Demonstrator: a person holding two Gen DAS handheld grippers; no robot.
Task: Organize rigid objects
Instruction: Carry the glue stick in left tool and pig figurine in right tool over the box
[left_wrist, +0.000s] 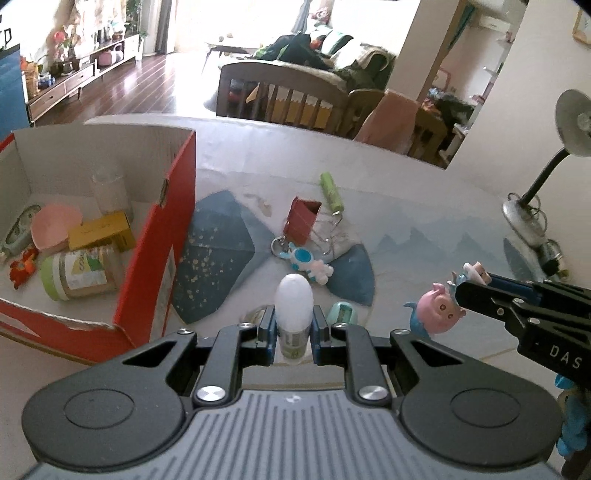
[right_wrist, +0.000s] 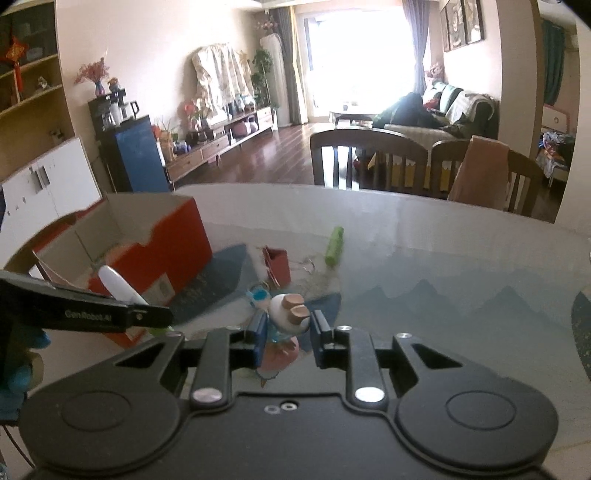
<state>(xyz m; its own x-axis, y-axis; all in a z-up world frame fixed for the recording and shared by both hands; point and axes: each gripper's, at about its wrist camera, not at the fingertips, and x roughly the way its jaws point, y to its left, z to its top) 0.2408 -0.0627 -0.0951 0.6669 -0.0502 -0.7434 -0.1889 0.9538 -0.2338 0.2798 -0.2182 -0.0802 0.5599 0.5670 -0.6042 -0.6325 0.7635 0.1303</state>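
Note:
My left gripper (left_wrist: 293, 325) is shut on a white roll-on bottle (left_wrist: 293, 299) with a rounded cap, held upright above the table. In the right wrist view the left gripper (right_wrist: 153, 314) and its bottle (right_wrist: 118, 286) show at the left, in front of the box. My right gripper (right_wrist: 288, 326) is shut on a pink pig figurine (right_wrist: 286, 314), whose brown feet point toward the camera. From the left wrist view the right gripper (left_wrist: 463, 290) holds the pig figurine (left_wrist: 437, 310) by its top. An open red cardboard box (left_wrist: 155, 258) stands at the left.
Inside the box lie a jar (left_wrist: 79, 275), a yellow carton (left_wrist: 101, 230) and a pink lid (left_wrist: 55, 225). On the table sit a green tube (left_wrist: 331, 192), a small red box (left_wrist: 301, 219), an astronaut keychain (left_wrist: 306, 262), a teal item (left_wrist: 343, 314). A desk lamp (left_wrist: 524, 218) is right.

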